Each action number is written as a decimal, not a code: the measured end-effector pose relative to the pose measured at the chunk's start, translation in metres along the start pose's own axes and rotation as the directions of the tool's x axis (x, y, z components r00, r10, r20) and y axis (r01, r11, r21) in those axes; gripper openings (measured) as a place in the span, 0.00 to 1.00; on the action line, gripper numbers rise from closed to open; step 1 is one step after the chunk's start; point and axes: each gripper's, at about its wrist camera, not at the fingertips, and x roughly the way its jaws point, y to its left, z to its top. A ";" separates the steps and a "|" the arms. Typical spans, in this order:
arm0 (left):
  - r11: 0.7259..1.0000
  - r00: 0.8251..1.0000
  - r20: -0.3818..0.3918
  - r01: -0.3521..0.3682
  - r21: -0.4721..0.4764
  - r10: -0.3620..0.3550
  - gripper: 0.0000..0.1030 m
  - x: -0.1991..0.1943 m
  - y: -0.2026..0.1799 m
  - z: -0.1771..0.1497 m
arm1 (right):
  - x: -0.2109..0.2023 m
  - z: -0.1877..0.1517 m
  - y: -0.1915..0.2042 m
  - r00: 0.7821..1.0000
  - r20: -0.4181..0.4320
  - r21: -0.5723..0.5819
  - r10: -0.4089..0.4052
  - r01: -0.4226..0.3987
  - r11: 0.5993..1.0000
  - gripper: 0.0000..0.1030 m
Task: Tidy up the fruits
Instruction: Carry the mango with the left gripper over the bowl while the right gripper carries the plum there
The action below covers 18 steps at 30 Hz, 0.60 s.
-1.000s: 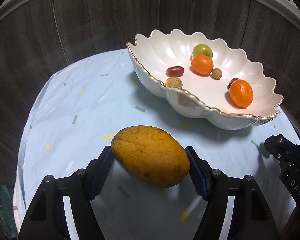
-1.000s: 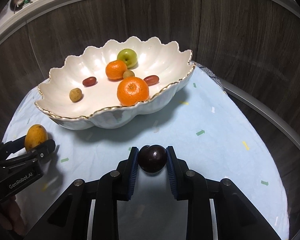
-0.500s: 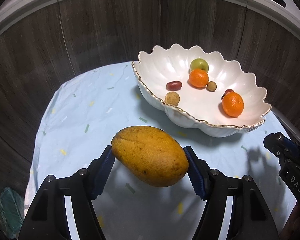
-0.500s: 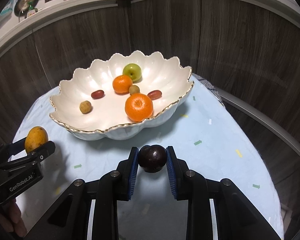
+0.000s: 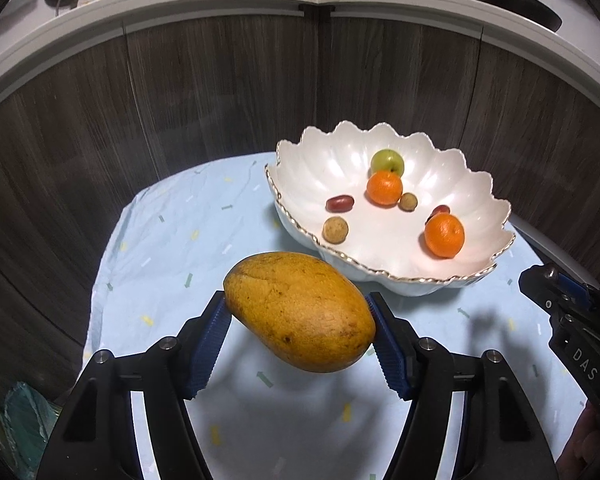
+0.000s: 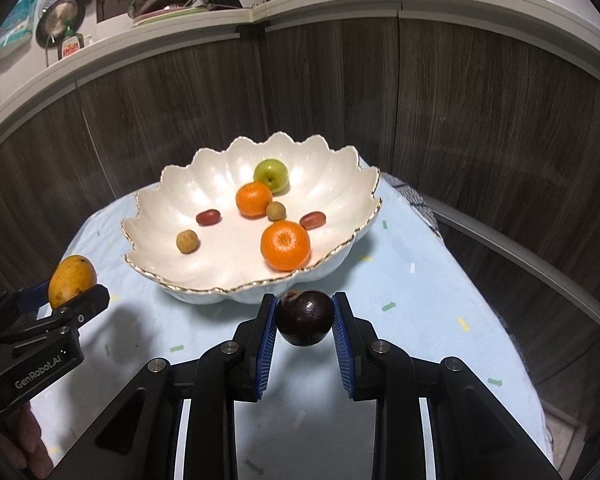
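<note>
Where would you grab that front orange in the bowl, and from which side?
Probably from above, closing on the widest middle of the front orange. It is round and sits just inside the near rim of the bowl, so the rim would likely block a low, level approach.

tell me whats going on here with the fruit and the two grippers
A person is loading fruit into the scalloped white bowl. The left gripper holds a mango clear of the blue tablecloth; the right gripper holds a dark plum. Neither has reached the bowl, which already holds two tangerines, a green apple and four small fruits.
</note>
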 end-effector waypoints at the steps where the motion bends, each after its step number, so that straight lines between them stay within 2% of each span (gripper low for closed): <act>1: 1.000 1.000 0.004 0.000 0.000 0.000 0.65 -0.002 0.000 0.002 | -0.001 0.001 0.000 1.000 0.004 0.001 0.001 -0.001 1.000 0.28; 18: 0.999 0.997 0.074 0.010 0.032 -0.012 0.64 -0.017 -0.016 0.043 | -0.011 0.039 -0.006 0.997 0.079 -0.008 0.017 -0.016 1.000 0.28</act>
